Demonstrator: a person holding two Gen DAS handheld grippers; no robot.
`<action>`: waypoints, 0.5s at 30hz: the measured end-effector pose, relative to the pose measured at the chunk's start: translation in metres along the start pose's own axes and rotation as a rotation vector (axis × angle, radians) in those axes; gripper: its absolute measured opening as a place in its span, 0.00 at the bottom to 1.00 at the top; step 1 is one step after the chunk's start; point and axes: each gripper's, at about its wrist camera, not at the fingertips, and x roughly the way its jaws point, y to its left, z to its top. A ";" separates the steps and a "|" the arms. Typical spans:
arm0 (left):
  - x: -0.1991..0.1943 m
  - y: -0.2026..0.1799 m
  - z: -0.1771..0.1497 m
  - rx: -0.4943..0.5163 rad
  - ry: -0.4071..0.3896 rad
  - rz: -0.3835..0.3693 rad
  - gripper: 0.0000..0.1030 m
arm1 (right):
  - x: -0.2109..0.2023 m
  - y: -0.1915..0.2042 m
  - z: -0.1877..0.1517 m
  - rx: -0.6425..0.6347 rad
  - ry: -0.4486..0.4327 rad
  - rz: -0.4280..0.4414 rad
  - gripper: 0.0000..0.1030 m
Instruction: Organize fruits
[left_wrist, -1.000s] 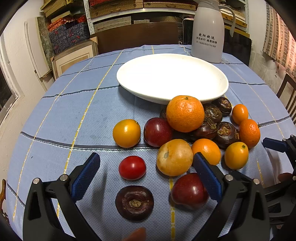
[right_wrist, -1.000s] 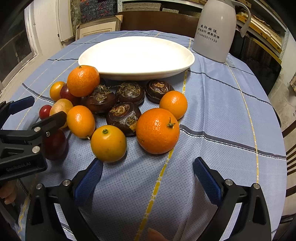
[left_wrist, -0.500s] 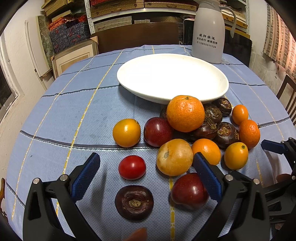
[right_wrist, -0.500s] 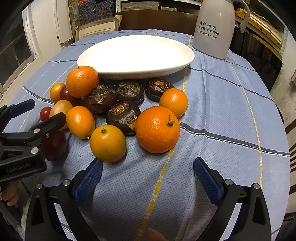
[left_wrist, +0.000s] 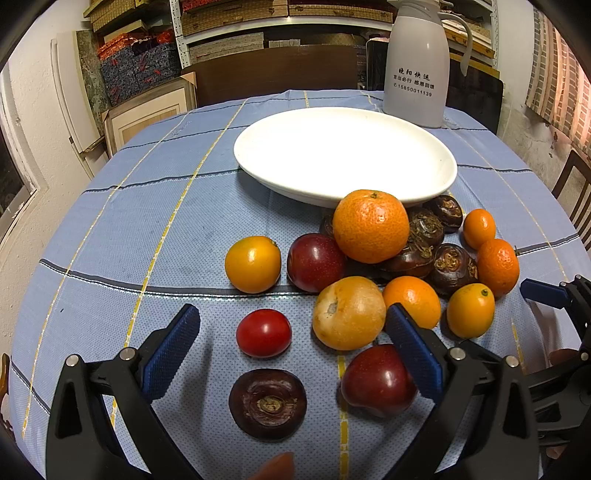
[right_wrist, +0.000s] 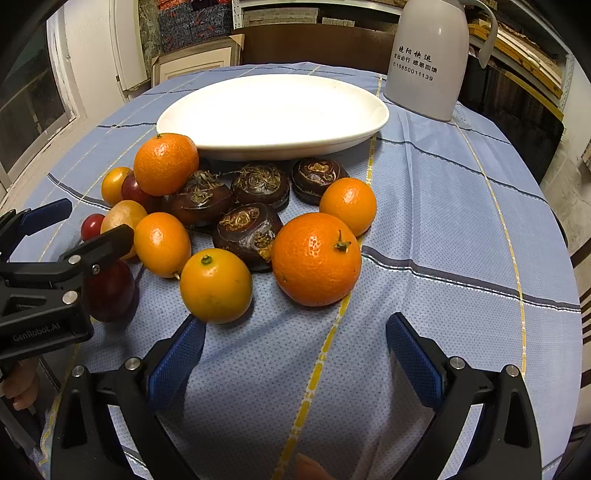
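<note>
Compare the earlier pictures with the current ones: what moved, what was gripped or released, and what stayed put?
The right gripper eased slightly forward toward the large orange. Nothing gripped or released. The left gripper stayed open and still, the white plate empty, all fruit unmoved.

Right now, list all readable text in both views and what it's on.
"15850011139": black digits on the white plastic thermos jug, bottom line.
Two lines of Chinese characters above the digits: present, too blurred to transcribe reliably.
"GenRobot.AI": embossed on the black left gripper body, seen in the right wrist view.
</note>
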 end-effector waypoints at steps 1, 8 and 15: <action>0.000 0.000 0.000 0.000 0.000 0.000 0.96 | 0.000 -0.001 0.001 0.000 0.001 0.000 0.97; 0.000 0.000 0.000 0.000 -0.001 0.000 0.96 | 0.000 -0.001 0.001 0.000 0.002 0.001 0.97; -0.003 0.001 0.002 0.002 -0.004 0.004 0.96 | 0.000 -0.001 0.002 0.000 0.002 0.001 0.97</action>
